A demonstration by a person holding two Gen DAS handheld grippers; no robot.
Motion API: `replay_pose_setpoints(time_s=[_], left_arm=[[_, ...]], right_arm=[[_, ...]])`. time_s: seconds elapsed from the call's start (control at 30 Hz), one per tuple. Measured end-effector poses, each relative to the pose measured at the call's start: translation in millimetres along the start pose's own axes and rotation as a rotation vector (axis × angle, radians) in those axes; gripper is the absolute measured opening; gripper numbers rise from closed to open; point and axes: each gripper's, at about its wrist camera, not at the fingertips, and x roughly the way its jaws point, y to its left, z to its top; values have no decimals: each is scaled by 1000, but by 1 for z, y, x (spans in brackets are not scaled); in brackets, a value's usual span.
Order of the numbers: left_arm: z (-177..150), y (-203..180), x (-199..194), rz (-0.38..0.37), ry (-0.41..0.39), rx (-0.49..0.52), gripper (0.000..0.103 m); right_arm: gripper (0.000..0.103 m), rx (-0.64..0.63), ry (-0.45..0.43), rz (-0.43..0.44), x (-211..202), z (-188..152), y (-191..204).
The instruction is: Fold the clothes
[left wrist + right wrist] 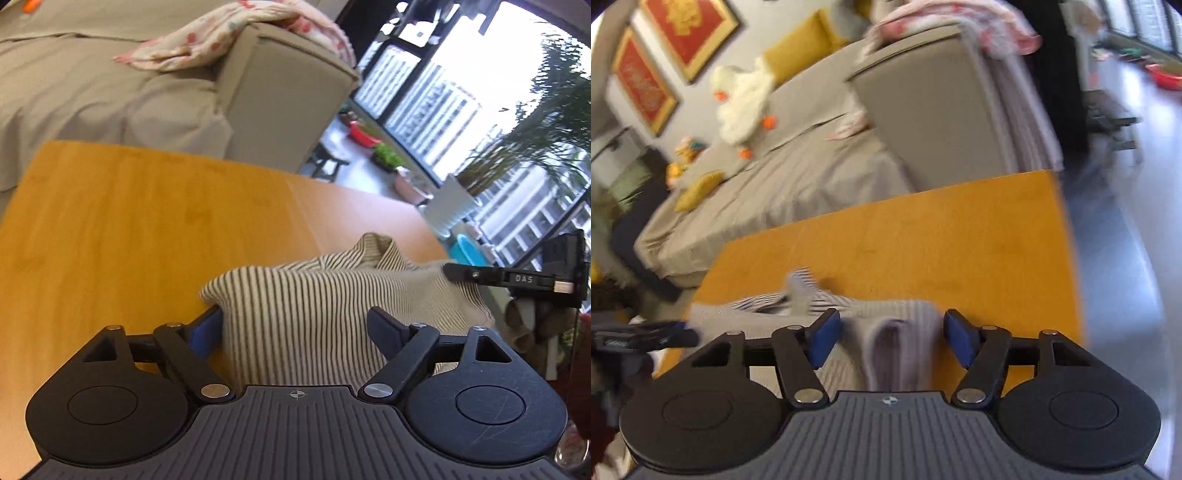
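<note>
**Striped top bunched at the near edge, both grippers set to take hold**

I have the cream knit garment with thin dark stripes (332,295) lying crumpled on the orange wooden tabletop (129,221), heaped at the near side close to me. It looks to me like the opening of the fold: the cloth is not yet spread flat, and no neat crease shows.

My left gripper (295,325) has its jaws spread wide, the striped fabric running between them; I judge nothing is pinched. From the right wrist view, my right gripper (890,336) also stands with jaws spread, a rolled hump of the garment (901,343) sitting in the gap, untouched as far as the blur lets me tell. The left view shows the right gripper's black finger resting at the far right of the cloth.

Next I would need to close on two edges, lift, and drag the garment toward the middle to lay it flat.

There is plenty of bare tabletop ahead of the cloth for that. The far edge of the tabletop (960,184) gives onto a grey-covered sofa (812,177), and its right edge drops to the dark floor (1126,258), so I should pull inward, not sideways.
</note>
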Motion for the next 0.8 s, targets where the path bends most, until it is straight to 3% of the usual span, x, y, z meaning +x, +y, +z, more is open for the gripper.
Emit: replay_pose_setpoints(time_s=[0.07,0.13,0.17,0.2,0.23,0.3,0.5,0.67,0.8], left_arm=[[3,-3,7,4,-8,29,86],[6,-6,13,21,-17,47,77],[7,-7,15,30,-22,50,71],[9,-7,17,34,-26,44,55],[10,-6,18,37,-29,34,47],[13,-10,12,42,-50,34,39],[7,-44,-57,-1,-150,163,37],[-35,-62,-110,40,-147,269,40],[-67,-58,-138,92,-120,269,41]], right_arm=[[63,-21,27,35,15,8,8],[49,-84,56,51,30,13,22],[47,-127,64,40,36,14,31],[42,-151,62,22,37,16,36],[37,-173,58,4,37,17,42],[31,-217,52,-32,38,20,52],[27,-366,-103,31,-41,8,95],[26,-529,-123,32,-93,-43,141],[20,-694,-76,12,-111,-102,173]])
